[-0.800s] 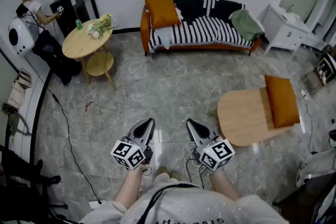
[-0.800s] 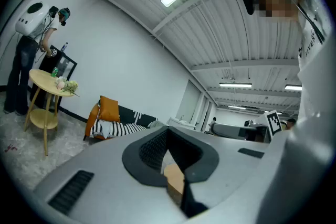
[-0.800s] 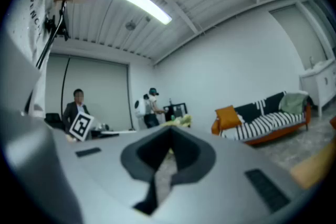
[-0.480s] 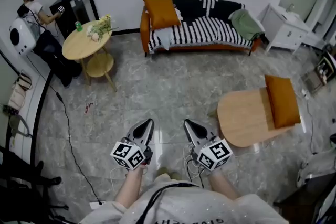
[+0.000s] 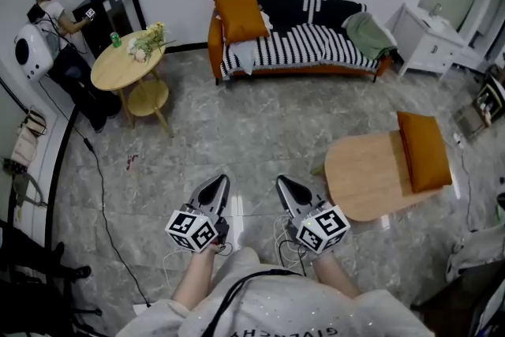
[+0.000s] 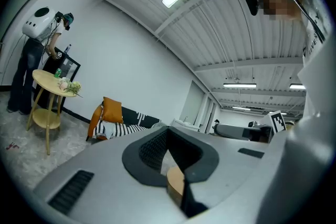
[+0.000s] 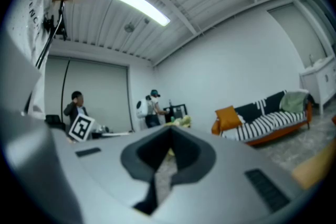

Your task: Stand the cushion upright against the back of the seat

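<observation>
Item: left gripper (image 5: 219, 184) and right gripper (image 5: 282, 184). The fingers (image 5: 211, 197) of both are pressed together, with nothing pinched.

Change noted: almost none. Both are held where they were a moment earlier; only the room is shifted slightly leftward in the head view.

Item: orange cushion (image 5: 424, 151), laid flat on the round counter (image 5: 359, 177), right of the right fingers and well apart.

Item: sofa (image 5: 316, 47), far ahead of the fingers, with a second cushion (image 5: 239, 14) already propped there.

Task judged not yet begun.

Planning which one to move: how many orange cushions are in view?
2. One cushion stands on the sofa, left end; another cushion lies flat on the wooden table at right.
</observation>
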`<state>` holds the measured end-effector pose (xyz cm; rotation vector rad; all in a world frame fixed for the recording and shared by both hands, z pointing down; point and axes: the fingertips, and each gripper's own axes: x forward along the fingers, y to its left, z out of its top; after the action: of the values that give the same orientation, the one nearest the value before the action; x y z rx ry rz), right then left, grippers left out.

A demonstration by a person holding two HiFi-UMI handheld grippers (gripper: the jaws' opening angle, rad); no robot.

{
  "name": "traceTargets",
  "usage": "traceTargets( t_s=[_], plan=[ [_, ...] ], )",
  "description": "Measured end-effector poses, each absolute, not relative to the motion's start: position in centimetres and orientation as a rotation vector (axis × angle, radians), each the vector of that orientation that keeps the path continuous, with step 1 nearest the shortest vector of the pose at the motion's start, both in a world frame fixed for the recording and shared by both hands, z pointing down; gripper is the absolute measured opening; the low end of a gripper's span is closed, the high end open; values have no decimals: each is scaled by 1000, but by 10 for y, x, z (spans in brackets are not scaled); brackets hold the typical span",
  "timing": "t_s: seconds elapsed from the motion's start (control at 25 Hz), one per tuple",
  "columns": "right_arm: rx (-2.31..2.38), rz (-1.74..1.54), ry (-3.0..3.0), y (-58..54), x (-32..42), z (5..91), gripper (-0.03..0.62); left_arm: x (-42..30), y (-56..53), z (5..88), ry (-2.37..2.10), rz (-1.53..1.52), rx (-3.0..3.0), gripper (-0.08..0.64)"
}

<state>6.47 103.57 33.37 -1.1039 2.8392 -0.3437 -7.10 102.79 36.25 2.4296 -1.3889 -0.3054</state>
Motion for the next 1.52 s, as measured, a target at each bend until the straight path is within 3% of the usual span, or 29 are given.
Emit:
traceTargets(
  t_s=[0.44,1.08,1.52],
  plan=[
    [-1072,-350,2817,973,59,339,18,-83,961,376,-1379,-343,2410,23],
    [-1070,-450,2851,740,-53,348,20,-170,724,373,-1196,-354,2502,24],
    [-1121,-560,2854,668,-77,379,19,-205,660,402,-1155,-381,2422,25]
  ],
)
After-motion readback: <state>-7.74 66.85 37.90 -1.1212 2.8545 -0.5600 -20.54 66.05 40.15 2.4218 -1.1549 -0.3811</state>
